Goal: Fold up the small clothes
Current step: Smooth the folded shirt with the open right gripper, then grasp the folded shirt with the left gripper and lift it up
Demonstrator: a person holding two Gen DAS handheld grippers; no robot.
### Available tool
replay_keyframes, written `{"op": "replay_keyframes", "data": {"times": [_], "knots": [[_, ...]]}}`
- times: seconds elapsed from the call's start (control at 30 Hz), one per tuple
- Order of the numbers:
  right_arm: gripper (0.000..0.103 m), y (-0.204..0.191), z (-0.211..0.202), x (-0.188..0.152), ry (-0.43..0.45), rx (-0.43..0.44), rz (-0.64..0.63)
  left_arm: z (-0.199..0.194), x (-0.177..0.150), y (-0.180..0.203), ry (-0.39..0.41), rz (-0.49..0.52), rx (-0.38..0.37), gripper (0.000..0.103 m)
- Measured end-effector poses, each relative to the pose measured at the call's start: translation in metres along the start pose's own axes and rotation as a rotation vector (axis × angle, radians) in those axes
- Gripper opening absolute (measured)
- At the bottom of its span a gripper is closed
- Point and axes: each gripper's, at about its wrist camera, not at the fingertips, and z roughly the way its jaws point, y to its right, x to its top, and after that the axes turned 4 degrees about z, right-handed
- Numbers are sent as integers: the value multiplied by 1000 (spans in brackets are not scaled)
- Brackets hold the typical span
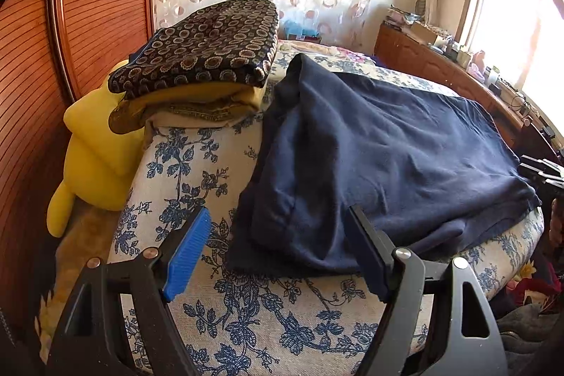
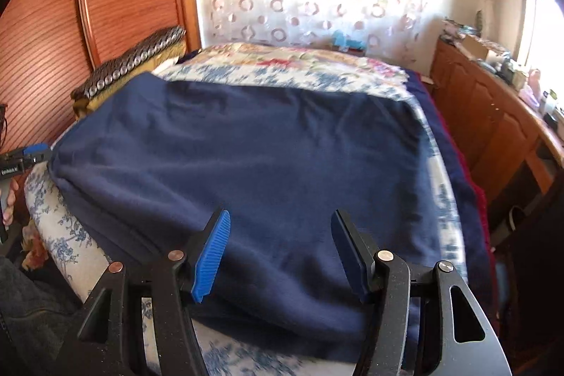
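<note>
We've got the navy garment point(image 1: 380, 143) lying partly folded on the bed point(image 1: 197, 157), beside a stack of folded clothes point(image 1: 197, 59). Left tongs point(image 1: 278, 249) and right tongs point(image 2: 280, 252) both gape, nothing pinched, w/ cloth under them. Fabric looks soft, light, limp, prob. slumps when lifted; we'd pinch doubled edges/corners at the near hem.

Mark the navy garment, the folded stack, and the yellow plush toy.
navy garment point(image 2: 246, 157): right wrist view, middle of the cloth.
folded stack point(image 1: 208, 48): left wrist view, patterned top piece.
yellow plush toy point(image 1: 95, 147): left wrist view, its body.
</note>
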Motion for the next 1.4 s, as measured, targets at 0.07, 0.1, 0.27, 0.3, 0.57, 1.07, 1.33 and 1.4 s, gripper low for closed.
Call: {"op": "replay_keyframes", "data": {"times": [0.07, 0.1, 0.27, 0.3, 0.57, 1.07, 1.33, 1.4], "knots": [[62, -2, 11, 0, -21, 9, -1, 1, -1, -1, -4, -4, 3, 78], [62, -2, 17, -1, -32, 11, -1, 1, -2, -1, -6, -5, 5, 78], [62, -1, 35, -2, -75, 8, 11, 4, -2, -1, -12, -3, 9, 78], [62, 0, 36, -3, -84, 7, 16, 4, -3, -2, -13, -5, 8, 78], [73, -2, 30, -2, -76, -23, 27, 15, -6, -9, -40, -43, -12, 78], [88, -7, 30, -5, -73, -63, 63, 17, -8, -11, -21, -91, -115, 48], [90, -3, 27, -9, -62, -50, 59, 13, 4, 6, 4, -58, -171, 12], [90, 0, 25, -10, -67, -31, 63, 4, 15, 16, 42, -42, -195, 12]]}}
